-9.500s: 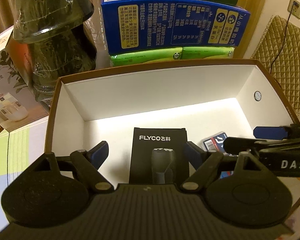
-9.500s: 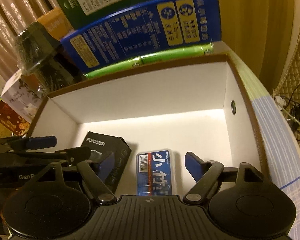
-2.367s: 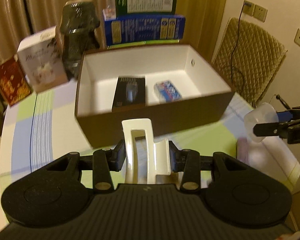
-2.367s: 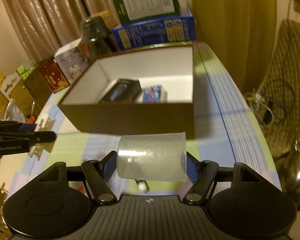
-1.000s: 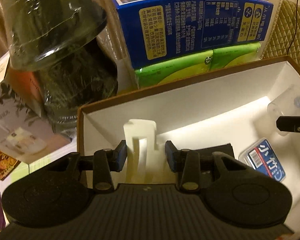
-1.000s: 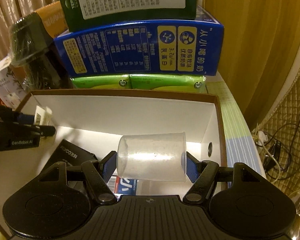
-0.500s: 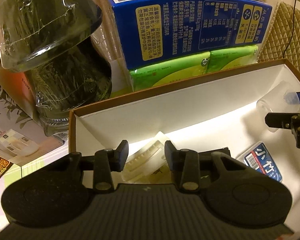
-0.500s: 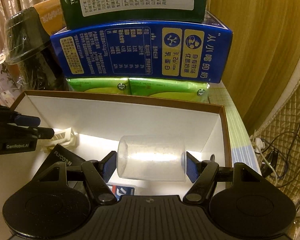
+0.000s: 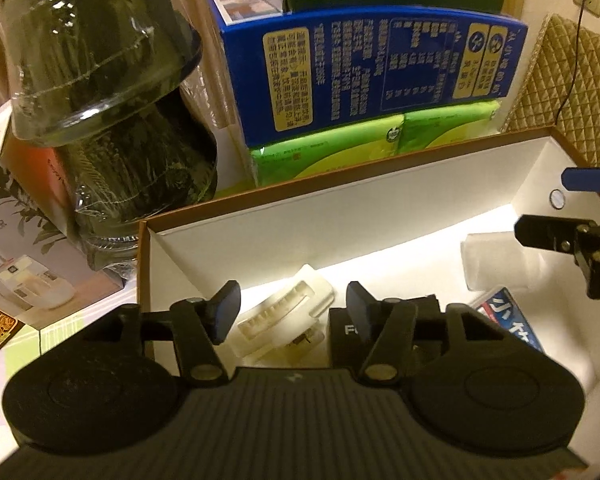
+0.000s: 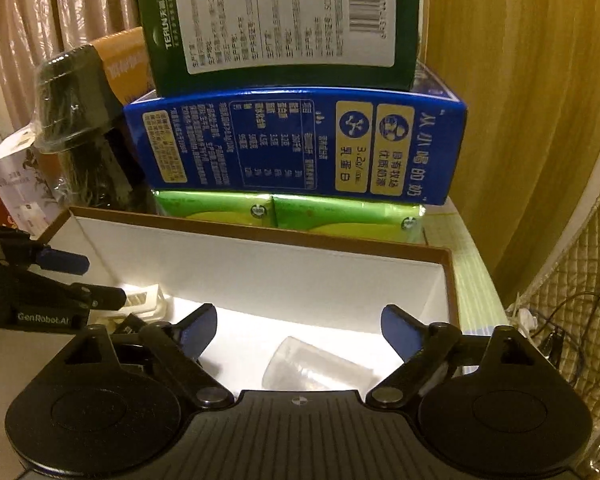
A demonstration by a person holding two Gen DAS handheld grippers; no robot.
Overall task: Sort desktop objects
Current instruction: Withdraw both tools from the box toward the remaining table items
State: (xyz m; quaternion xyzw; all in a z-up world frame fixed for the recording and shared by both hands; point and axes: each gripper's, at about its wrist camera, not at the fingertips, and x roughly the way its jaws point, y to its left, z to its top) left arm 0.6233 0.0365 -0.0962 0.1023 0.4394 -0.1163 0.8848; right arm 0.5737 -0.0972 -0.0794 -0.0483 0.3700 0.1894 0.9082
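Observation:
A brown box with white inner walls (image 9: 340, 220) holds everything. My left gripper (image 9: 292, 312) hovers over its left end with jaws opening. The white hair clip (image 9: 284, 316) lies loose on the box floor below them, touching neither pad. My right gripper (image 10: 300, 328) is over the right end, jaws also opening. The clear plastic cup (image 10: 316, 368) lies on its side on the floor beneath it, free of the pads. A black shaver box (image 9: 346, 330) and a blue pack (image 9: 508, 320) lie between clip and cup. The clip (image 10: 144, 300) also shows beside my left gripper (image 10: 100, 280).
Behind the box stand a blue milk carton (image 9: 372, 68) on green packs (image 9: 340, 148), with a green carton (image 10: 284, 20) on top. A dark plastic-wrapped jar (image 9: 100, 80) and a white carton (image 9: 20, 248) stand at the left. A quilted chair (image 9: 572, 88) is at the right.
Both pairs of jaws have spread apart. The clip now lies flat on the box floor, and the cup has dropped out of the right jaws onto the floor.

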